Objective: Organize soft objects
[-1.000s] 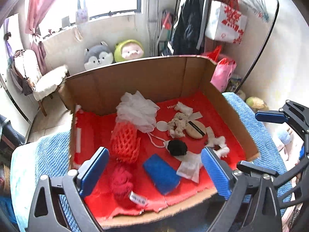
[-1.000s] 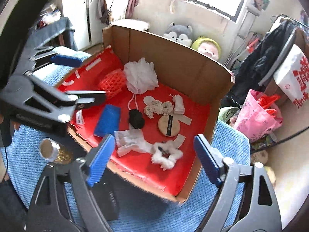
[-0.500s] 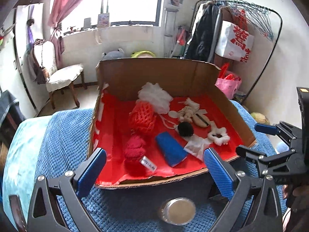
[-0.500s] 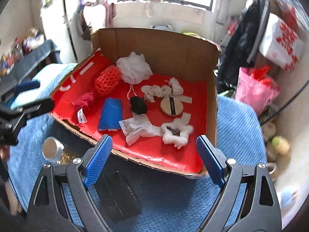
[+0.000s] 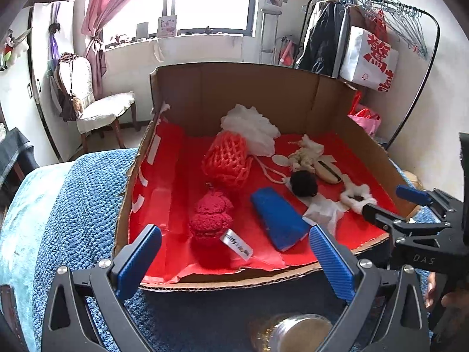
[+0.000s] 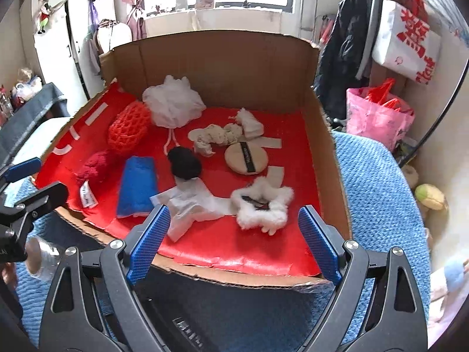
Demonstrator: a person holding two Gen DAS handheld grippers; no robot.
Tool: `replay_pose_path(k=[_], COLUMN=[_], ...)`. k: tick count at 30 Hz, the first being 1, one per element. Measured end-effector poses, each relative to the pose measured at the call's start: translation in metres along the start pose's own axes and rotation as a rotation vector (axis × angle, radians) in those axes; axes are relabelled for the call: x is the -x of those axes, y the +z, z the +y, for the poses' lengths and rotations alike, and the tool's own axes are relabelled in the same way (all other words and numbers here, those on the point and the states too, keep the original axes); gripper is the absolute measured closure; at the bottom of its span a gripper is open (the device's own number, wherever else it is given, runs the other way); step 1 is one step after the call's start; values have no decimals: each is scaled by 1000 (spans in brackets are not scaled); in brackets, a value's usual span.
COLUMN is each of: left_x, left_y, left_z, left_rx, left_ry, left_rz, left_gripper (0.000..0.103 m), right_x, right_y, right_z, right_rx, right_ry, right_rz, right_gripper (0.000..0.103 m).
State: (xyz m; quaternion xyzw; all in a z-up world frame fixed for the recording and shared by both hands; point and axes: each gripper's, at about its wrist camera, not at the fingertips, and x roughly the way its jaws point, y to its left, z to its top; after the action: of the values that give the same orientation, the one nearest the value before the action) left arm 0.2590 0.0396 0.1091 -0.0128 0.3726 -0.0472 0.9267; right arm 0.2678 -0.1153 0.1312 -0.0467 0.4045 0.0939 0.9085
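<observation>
Left wrist view: the left gripper [image 5: 234, 261] is spread wide and holds nothing, poised at the near edge of the cardboard box [image 5: 234, 88], which sits on a blue blanket [image 5: 73, 205]. Just beyond its fingers, inside the box on the red lining, lie a red knitted ball [image 5: 211, 220] with a white tag and a blue sponge [image 5: 277, 221]. Farther back are an orange net pouch [image 5: 227, 162], a white mesh puff [image 5: 250, 130], a black pompom [image 5: 304, 183], a cream knotted rope [image 5: 303, 157] and a white fluffy scrunchie [image 5: 356, 198]. A round jar lid [image 5: 296, 333] shows below the fingers, outside the box.

Right wrist view: the right gripper [image 6: 233, 246] is likewise spread and empty, at the box's near edge. The scrunchie [image 6: 262, 202] and a crumpled white tissue [image 6: 190, 205] lie just beyond its fingers. This view shows a round beige powder puff [image 6: 246, 158] with a black band plainly, which the left view shows only edge-on, and a black device [image 6: 187, 322] below the gripper.
</observation>
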Motion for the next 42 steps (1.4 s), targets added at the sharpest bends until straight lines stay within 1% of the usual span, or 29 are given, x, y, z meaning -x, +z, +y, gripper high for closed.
replay_pose_path(k=[4,9,20,42], left_x=[2,2,-11,-22], left_y=[0,-1,-8,-10], left_z=[5,6,-3,-1], left_rx=[14,9,-19,-9], left_ry=[6,18,16,34], left_rz=[-15,-23,14,31], left_gripper=[0,0,0,0], right_x=[-3,-9,-13,-14], right_y=[-2,-6,-9,-11], right_z=[0,4,1,0], right_rx=[-5,10,-7,-16], right_ry=[-2,-27,-24,-20], right_rz=[-6,-5,4,4], right_gripper=[13,13,13,13])
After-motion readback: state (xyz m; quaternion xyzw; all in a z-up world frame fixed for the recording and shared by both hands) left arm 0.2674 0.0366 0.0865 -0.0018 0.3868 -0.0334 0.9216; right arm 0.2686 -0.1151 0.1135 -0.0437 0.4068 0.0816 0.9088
